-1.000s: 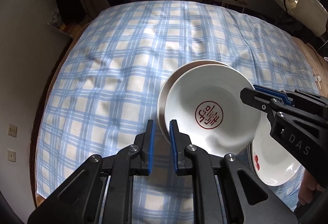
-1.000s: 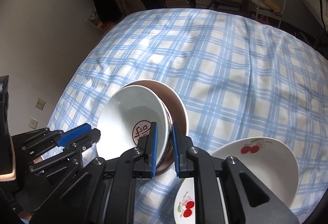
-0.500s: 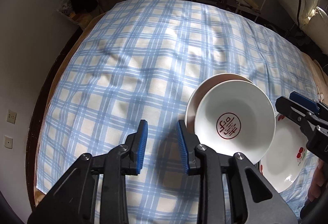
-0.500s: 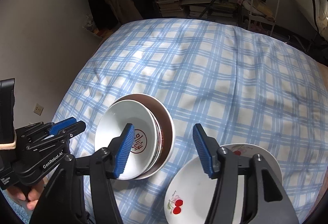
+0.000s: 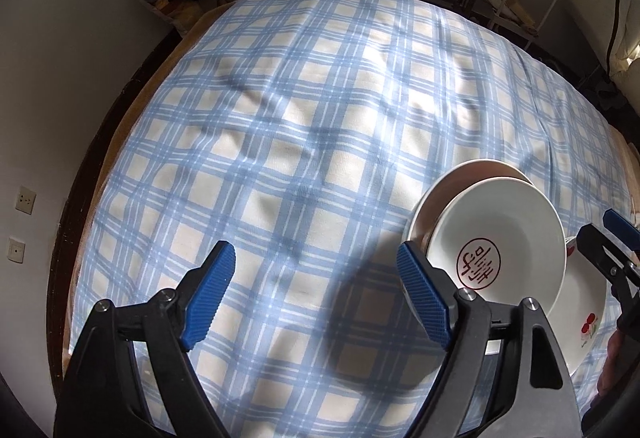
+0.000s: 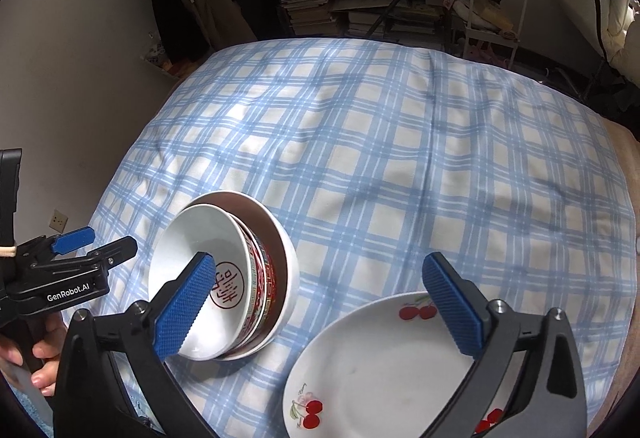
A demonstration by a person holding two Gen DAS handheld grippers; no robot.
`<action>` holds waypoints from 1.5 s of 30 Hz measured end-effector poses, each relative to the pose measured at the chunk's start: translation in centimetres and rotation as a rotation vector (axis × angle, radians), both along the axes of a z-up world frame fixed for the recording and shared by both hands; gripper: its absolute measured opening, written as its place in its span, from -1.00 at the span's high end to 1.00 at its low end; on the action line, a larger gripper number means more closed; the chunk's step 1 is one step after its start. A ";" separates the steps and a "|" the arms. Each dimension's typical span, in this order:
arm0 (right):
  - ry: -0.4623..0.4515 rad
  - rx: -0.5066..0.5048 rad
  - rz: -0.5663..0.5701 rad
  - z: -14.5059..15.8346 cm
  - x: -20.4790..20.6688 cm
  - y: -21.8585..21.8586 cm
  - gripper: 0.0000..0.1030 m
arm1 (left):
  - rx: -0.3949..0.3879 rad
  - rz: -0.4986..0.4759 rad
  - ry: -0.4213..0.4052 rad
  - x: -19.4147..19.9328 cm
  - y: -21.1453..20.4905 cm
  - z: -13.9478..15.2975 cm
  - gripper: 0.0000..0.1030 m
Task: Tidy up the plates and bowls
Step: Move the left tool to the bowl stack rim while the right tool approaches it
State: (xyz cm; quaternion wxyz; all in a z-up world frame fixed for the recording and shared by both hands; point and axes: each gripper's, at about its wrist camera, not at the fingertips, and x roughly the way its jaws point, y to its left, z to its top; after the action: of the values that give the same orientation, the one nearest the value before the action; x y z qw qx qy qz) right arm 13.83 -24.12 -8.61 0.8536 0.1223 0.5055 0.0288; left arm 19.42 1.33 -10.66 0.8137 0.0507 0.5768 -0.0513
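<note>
White china first, seen from the left wrist: a bowl with a red seal mark (image 5: 496, 238) nested in a larger pale bowl (image 5: 448, 193), both low at the right on the blue-checked cloth (image 5: 300, 137) of what looks like a bed. Just beyond them, partly hidden, a cherry-print plate (image 5: 580, 314). Stacking of the bowls apparently done, judging by how they sit; plates seemingly gathered beside them. Left claw (image 5: 316, 294) with jaws opening wide, nothing between the blue pads but bare cloth; right-hand pad (image 5: 424, 302) close to the bowl rim in the picture, contact not visible. Tip of the other claw poking in at the right edge.

From the right wrist: same bowl stack, now showing a red-patterned bowl (image 6: 262, 278) sandwiched between the seal-marked one and the outer one, so three nested, tilted a little rather than flat. Cherry plate (image 6: 384, 370) near the bottom, whether single or stacked impossible to tell. Right claw (image 6: 320, 302) with jaws opening to full spread, holding nothing, hanging over the gap between bowls and plate; left pad (image 6: 184, 306) overlapping the bowl only in line of sight. Left claw at the left edge, a hand (image 6: 44, 358) gripping its handle. Probably little left beyond straightening the tilted stack.
</note>
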 end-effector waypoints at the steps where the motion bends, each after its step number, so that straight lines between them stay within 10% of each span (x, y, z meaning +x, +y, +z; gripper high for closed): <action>1: 0.004 -0.004 0.001 -0.1 0.0 0.0 -1.00 | -0.009 0.005 0.007 0.1 0.1 -0.1 -0.59; 17: 0.062 -0.015 -0.051 -1.4 0.2 -1.4 -1.00 | -0.129 -0.020 0.067 0.6 0.0 -0.5 -0.63; 45: 0.138 0.004 -0.076 -3.3 0.4 -1.6 -1.00 | -0.079 -0.043 0.078 1.1 -0.2 -1.6 -0.63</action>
State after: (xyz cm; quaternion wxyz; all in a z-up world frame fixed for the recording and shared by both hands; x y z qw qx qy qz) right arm 14.27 -25.69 -11.91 0.8170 0.1447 0.5580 -0.0110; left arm 20.49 1.08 -12.21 0.7908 0.0289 0.6042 -0.0937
